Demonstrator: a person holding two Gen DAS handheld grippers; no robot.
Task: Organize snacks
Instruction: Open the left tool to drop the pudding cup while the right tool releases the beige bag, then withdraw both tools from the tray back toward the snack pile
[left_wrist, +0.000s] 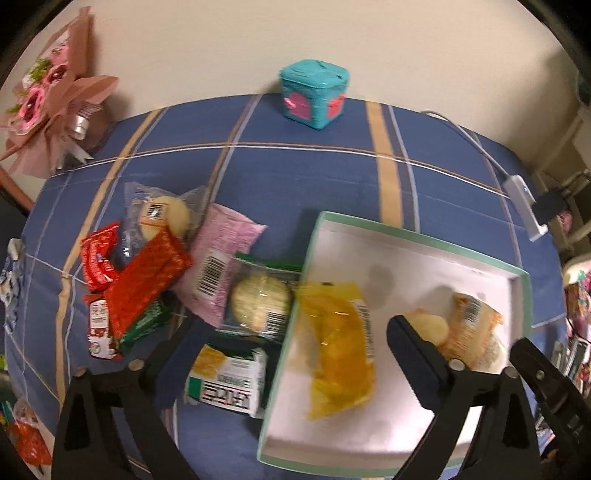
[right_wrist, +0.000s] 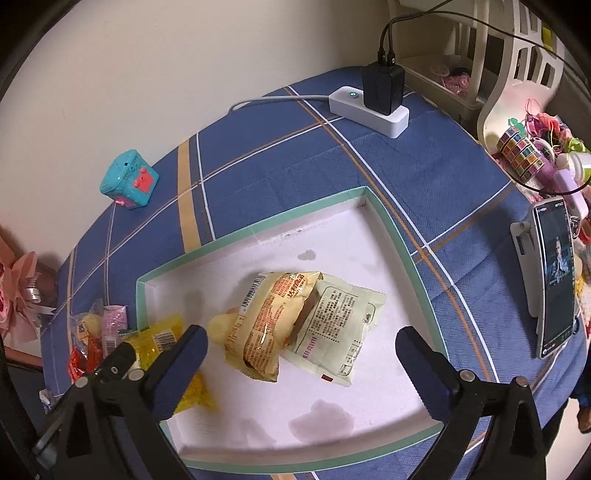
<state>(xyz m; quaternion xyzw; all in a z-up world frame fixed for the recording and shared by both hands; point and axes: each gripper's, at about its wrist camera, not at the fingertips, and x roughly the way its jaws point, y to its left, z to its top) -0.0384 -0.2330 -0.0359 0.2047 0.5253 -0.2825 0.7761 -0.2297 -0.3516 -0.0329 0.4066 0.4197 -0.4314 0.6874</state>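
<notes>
Both the left hand-held gripper and the right hand-held gripper stand wide apart, holding nothing. With the yellow packet lying in the box beneath the left one, swing left toward the loose snack pile and come straight down over one wrapper only.

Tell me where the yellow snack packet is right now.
The yellow snack packet lies inside the white box by its left wall, left of the orange-printed bun packet; in the right wrist view it sits behind the gripper's left finger.

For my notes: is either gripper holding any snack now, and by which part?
Nothing is held. The left gripper and right gripper are open above the packets in the box.
</notes>
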